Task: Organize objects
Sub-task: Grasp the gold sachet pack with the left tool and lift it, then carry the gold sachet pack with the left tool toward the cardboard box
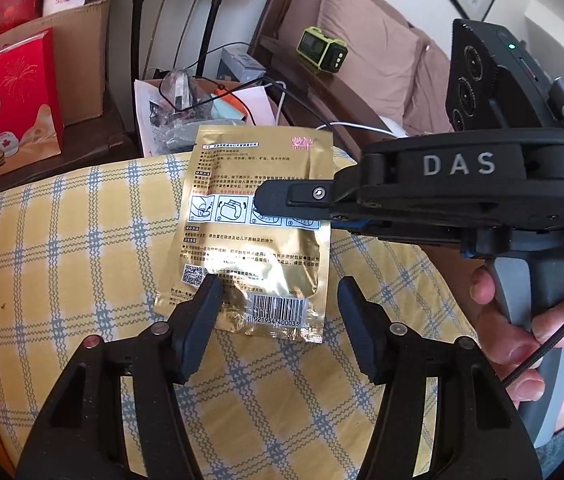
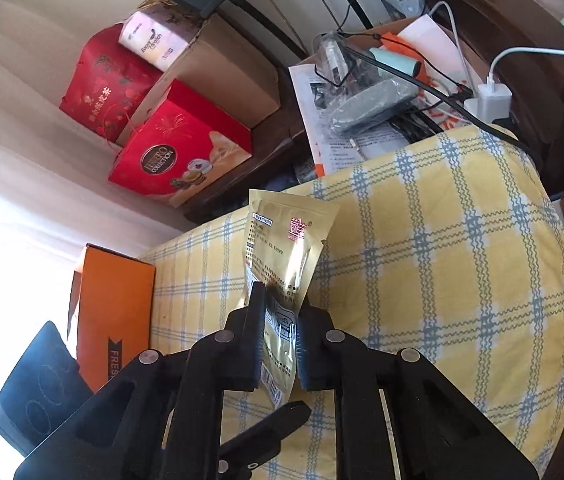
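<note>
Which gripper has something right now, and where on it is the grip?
The right gripper is shut on the gold packet, pinching it at mid-height along its right edge. The left gripper is open and holds nothing.

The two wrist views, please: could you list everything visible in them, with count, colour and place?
Foil packet: one, gold, held above the bedspread by the right gripper.
Bedspread: one, yellow with blue-and-white check, under the packet.
Orange box: one, at the bed's edge.
Ferrero box: one, red, on the dark shelf beyond the bed.
Cardboard carton: one, brown, behind the Ferrero box.
Red gift bag: one, in or against the carton.
Charger: one, white, with white cable, beside the paper clutter.
Green device: one, on the wooden headboard ledge.
Pillow: one, mauve, against the headboard.
Left gripper: black, open, just below the packet.
Right gripper: black, shut on the packet.
</note>
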Tool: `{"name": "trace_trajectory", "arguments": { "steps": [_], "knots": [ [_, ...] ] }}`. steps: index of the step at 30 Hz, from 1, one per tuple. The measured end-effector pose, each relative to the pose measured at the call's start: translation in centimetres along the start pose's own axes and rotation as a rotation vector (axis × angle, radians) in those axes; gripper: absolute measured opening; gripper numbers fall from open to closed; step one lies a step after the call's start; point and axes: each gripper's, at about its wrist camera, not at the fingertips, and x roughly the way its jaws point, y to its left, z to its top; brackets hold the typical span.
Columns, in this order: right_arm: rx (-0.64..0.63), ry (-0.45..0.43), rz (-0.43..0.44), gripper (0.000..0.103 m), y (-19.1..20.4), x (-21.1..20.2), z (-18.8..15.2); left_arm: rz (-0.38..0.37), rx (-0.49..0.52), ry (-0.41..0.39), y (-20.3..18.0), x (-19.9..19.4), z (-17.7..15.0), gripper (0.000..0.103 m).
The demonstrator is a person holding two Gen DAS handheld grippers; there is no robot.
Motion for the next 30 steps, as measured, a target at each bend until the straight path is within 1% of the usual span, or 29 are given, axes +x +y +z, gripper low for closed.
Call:
{"name": "trace_trajectory", "arguments": {
  "steps": [3,7,10,13,16,18,20,22,23,24,26,27,28,29,30],
  "knots": [
    [-0.002,-0.004,0.004,0.008,0.5,-0.5,-0.1,0.001,-0.01,0.001,0.0,-0.5,-0.2,0.06],
    [-0.003,-0.011,-0.036,0.006,1.5,-1.8,-0.2,0.006,0.01,-0.022,-0.8,-1.7,-0.6,0.066],
    [0.003,-0.006,-0.048,0.005,2.6,-2.8,-0.5,0.03,0.057,-0.071,-2.2,-3.2,-0.7,0.07],
    [0.009,0.003,-0.048,0.005,3.6,-3.7,-0.9,0.092,0.144,-0.115,-4.1,-4.4,-1.0,0.075],
    [0.017,0.009,-0.045,0.005,4.4,-4.7,-1.6,0.137,0.188,-0.101,-5.2,-4.6,-1.4,0.075],
    [0.017,0.023,-0.046,0.005,5.1,-5.1,-2.3,0.133,0.179,-0.1,-5.3,-4.9,-1.8,0.074],
    [0.002,0.039,-0.068,0.006,5.7,-5.3,-3.4,0.125,0.156,-0.104,-5.1,-5.3,-2.2,0.066],
    [0.003,0.06,-0.063,0.006,5.9,-5.1,-4.4,0.116,0.127,-0.077,-4.7,-5.3,-2.5,0.045],
    [0.008,0.067,-0.057,0.006,6.0,-5.0,-5.0,0.107,0.113,-0.059,-4.4,-5.2,-2.7,0.042],
    [0.006,0.07,-0.058,0.006,6.1,-4.9,-5.3,0.104,0.102,-0.052,-4.2,-5.3,-3.0,0.035],
    [0.007,0.074,-0.064,0.008,6.2,-4.6,-5.9,0.069,0.05,-0.035,-3.3,-5.5,-3.4,0.021],
    [0.01,0.076,-0.06,0.012,6.2,-4.6,-6.1,0.056,0.016,-0.028,-2.7,-5.5,-3.4,0.009],
    [0.016,0.078,-0.052,0.017,6.2,-4.5,-6.2,0.038,-0.017,-0.026,-2.1,-5.7,-3.5,0.008],
    [0.022,0.075,-0.045,0.026,6.3,-4.7,-6.3,0.006,-0.052,-0.02,-1.5,-5.9,-3.6,0.008],
    [0.016,0.062,-0.046,0.03,6.5,-4.9,-6.4,-0.014,-0.08,-0.016,-1.0,-6.0,-3.6,0.007]
  ]
}}
